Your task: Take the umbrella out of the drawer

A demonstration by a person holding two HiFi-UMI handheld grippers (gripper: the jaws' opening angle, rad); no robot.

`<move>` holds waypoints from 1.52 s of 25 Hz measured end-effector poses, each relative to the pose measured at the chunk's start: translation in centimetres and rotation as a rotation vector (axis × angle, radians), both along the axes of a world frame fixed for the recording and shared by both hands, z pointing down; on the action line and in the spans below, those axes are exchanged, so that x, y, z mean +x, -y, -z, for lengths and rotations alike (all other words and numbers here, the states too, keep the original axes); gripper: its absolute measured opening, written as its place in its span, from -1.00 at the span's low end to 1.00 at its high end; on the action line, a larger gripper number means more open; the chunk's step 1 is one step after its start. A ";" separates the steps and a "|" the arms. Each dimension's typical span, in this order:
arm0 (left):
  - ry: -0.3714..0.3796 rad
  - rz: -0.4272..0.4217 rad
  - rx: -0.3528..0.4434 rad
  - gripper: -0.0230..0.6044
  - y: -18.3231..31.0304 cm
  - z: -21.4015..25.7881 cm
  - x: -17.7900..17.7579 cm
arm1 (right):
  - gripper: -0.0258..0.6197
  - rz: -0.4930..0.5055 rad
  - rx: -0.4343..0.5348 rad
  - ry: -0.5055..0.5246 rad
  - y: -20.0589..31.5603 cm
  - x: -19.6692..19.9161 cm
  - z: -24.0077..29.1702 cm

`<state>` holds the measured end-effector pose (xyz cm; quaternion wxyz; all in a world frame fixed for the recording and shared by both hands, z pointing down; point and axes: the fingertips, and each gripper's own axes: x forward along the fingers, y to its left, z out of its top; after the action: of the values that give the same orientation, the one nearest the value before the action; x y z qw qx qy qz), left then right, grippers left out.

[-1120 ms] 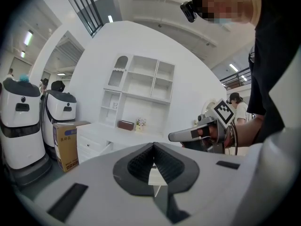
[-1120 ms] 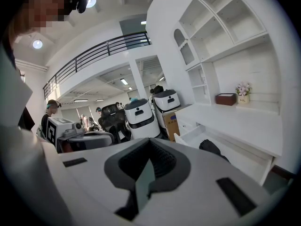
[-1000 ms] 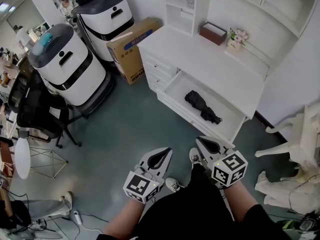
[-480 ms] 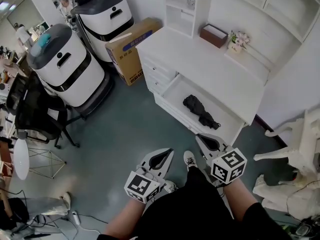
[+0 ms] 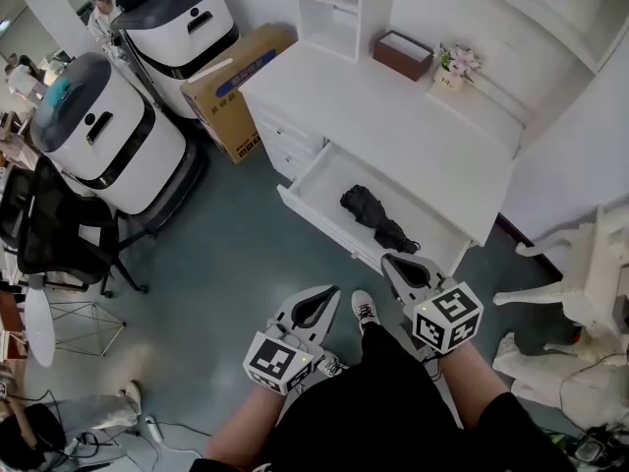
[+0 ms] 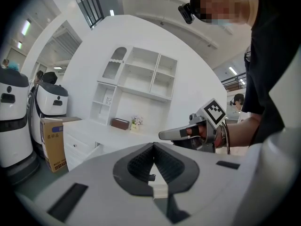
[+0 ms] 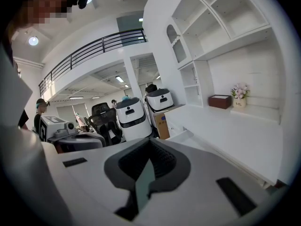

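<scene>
A black folded umbrella (image 5: 371,217) lies inside the open white drawer (image 5: 316,216) of the desk, in the head view. Both grippers hover over the floor in front of that drawer, short of it and apart from the umbrella. My left gripper (image 5: 323,292) is shut with nothing in it, and its tips meet in the left gripper view (image 6: 154,145). My right gripper (image 5: 389,258) is shut and empty too, its tip close to the drawer's front edge. The right gripper view (image 7: 149,141) shows its jaws closed. No umbrella shows in either gripper view.
The white desk top (image 5: 393,126) carries a brown box (image 5: 401,54) and a small flower pot (image 5: 452,67). Left of the desk are a cardboard box (image 5: 228,77), two white machines (image 5: 98,136), and a black office chair (image 5: 49,239). White furniture (image 5: 590,283) stands at right.
Both grippers have come nearer to the open drawer, and the drawer and umbrella sit lower left in the head view. Both jaws stayed shut.
</scene>
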<state>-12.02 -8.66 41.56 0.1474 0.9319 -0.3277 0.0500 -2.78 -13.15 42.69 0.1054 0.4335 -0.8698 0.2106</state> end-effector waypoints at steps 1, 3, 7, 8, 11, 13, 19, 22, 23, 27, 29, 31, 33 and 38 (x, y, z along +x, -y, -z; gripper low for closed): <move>0.001 -0.006 -0.004 -0.92 0.4 -0.2 0.4 | -0.92 0.001 -0.003 -0.005 0.4 0.4 -0.3; 0.003 -0.014 -0.009 -0.92 1.3 -0.7 1.3 | -0.92 0.003 -0.009 -0.014 1.4 1.1 -1.0; 0.007 -0.023 -0.026 -0.92 2.9 -2.2 2.9 | -0.92 -0.006 -0.030 -0.022 3.1 2.6 -3.0; 0.010 -0.026 -0.032 -0.92 3.3 -2.5 3.2 | -0.92 -0.009 -0.038 -0.023 3.5 2.9 -3.5; 0.012 -0.033 -0.047 -0.92 4.2 -3.4 4.1 | -0.91 -0.015 -0.058 -0.029 4.7 3.8 -5.0; 0.010 -0.040 -0.054 -0.92 4.8 -4.0 4.7 | -0.91 -0.017 -0.068 -0.035 5.5 4.3 -6.0; 0.031 -0.055 -0.091 -0.92 6.6 -6.4 6.3 | -0.91 -0.008 -0.103 -0.070 7.8 5.8 -9.4; 0.035 -0.055 -0.115 -0.92 7.4 -7.3 6.9 | -0.86 0.002 -0.126 -0.104 8.9 6.4 -11.6; 0.036 -0.055 -0.122 -0.92 7.6 -7.5 7.1 | -0.78 0.006 -0.138 -0.113 9.3 6.6 -12.4; 0.038 -0.062 -0.141 -0.92 8.3 -8.7 8.0 | -0.63 0.030 -0.199 -0.141 10.5 7.3 -16.2; 0.041 -0.070 -0.147 -0.92 8.7 -9.3 8.4 | -0.60 0.040 -0.223 -0.154 11.1 7.6 -18.0; 0.048 -0.080 -0.152 -0.92 9.0 -9.8 8.7 | -0.51 0.050 -0.248 -0.162 11.8 7.8 -19.5; 0.050 -0.086 -0.155 -0.92 9.4 -10.4 9.0 | -0.46 0.060 -0.275 -0.171 12.4 7.9 -21.1; 0.042 -0.101 -0.147 -0.92 10.5 -10.8 9.8 | -0.35 0.098 -0.340 -0.215 13.4 8.2 -25.0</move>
<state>-2.19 -19.14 52.39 0.2058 0.9325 -0.2789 0.1010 5.43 -26.55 67.72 0.2794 0.3867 -0.8256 0.3015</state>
